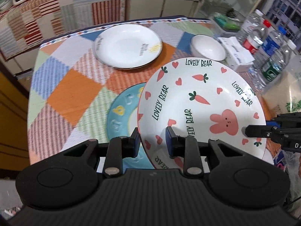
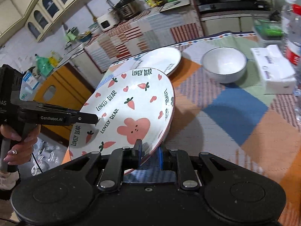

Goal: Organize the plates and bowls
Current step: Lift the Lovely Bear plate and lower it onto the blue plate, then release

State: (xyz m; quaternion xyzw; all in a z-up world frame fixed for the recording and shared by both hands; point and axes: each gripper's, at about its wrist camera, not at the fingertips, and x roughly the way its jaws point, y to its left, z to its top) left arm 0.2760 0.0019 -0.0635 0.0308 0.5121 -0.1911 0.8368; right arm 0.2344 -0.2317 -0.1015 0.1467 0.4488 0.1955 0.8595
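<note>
- The white ceramic plate printed with pink rabbits, carrots, hearts and "LOVELY BEAR" lettering [image 1: 202, 101] is off the table, held in the air between the two grippers and tilted, with its far rim higher than the near one.
- The left gripper [image 1: 153, 141] pinches the plate's near rim: one pad sits under the outside of the rim, the blue-faced one on the inner face.
- The right gripper [image 2: 149, 153] has its jaws pressed nearly together on the opposite rim, one finger on the printed face and the blue-padded one beneath.
- A hand [image 2: 17, 143] grips the left tool's handle, seen from the right wrist camera.
- Below the lifted plate, towards the near edge of the table covered by a patchwork-print cloth [image 1: 75, 94], lies a light blue round plate with yellow marks [image 1: 122, 113], partly hidden by the rabbit plate.
- Towards the far edge sits a plain white shallow plate with small lettering [image 1: 128, 46], seemingly on top of another plate, though I cannot tell for sure.
- A white ceramic bowl with a dark rim [image 1: 207, 47] stands to its right, well apart from the blue plate.
- What counts, I judge, is that the blue plate lies almost directly under the held plate, while the white plate lies farther off, straight ahead of the left jaws.
- Both grips look equal; neither hand seems nearer either stack.
</note>
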